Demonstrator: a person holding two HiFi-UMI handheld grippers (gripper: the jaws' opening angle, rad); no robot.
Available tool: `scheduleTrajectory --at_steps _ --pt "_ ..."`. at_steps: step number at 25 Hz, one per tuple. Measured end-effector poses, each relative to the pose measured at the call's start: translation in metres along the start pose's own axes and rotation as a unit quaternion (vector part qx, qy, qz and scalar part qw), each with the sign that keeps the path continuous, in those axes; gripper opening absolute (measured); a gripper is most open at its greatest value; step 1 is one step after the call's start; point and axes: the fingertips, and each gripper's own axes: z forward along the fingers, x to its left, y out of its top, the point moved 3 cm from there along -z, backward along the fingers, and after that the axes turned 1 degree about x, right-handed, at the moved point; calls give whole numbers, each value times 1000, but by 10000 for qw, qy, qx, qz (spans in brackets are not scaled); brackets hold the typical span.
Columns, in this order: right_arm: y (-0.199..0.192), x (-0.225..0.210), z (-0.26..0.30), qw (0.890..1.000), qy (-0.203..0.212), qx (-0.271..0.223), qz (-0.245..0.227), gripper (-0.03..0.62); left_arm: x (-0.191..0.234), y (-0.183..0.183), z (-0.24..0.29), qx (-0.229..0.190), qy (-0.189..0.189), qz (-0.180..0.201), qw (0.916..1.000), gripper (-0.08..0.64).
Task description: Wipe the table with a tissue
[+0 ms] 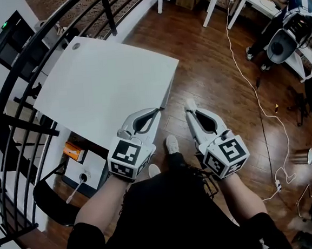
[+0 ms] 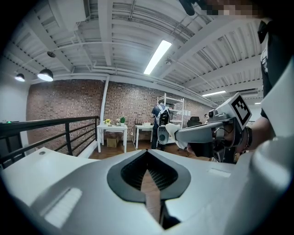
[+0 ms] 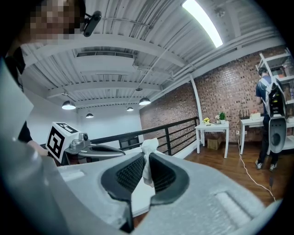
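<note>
Holding phase, wipe not yet begun. The right hand-held gripper (image 3: 146,159) has its jaws closed on the tissue (image 3: 148,148). The white wad is pinched between the ribbed pads, with a crumpled tuft standing proud of the tips. Judgement: the tuft is left exposed so that paper, not plastic, meets the surface.

The right hand-held gripper sits just off the table's (image 1: 103,82) right edge, near its front corner and over the wooden floor (image 1: 216,72). The tissue is therefore beside the table and not touching it. In the right gripper view, the white top shows below and beyond the jaws.

The left hand-held gripper (image 1: 156,112) has its tips at the table's front right corner. Its jaws meet at the tips, and only floor shows through the slit lower down, so it holds nothing. Judgement: it is parked clear so the wiping side has the whole top to itself.

The table top is bare in the head view, with no spill visible.

Next move, as I judge it: carry the tissue left over the edge, lower the tuft to contact and sweep. Risk: the thin pinch may let the tissue slip under drag.
</note>
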Motion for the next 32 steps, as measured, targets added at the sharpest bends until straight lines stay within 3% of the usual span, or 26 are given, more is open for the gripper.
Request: scheduleTrajectory --at_steps 13,32 --pt "-2 -60 67 9989 359 276 131 20 40 0 68 172 258 -148 9994 15" --pt "-32 -153 182 9912 692 1086 299 20 111 -24 174 576 616 -759 9935 15"
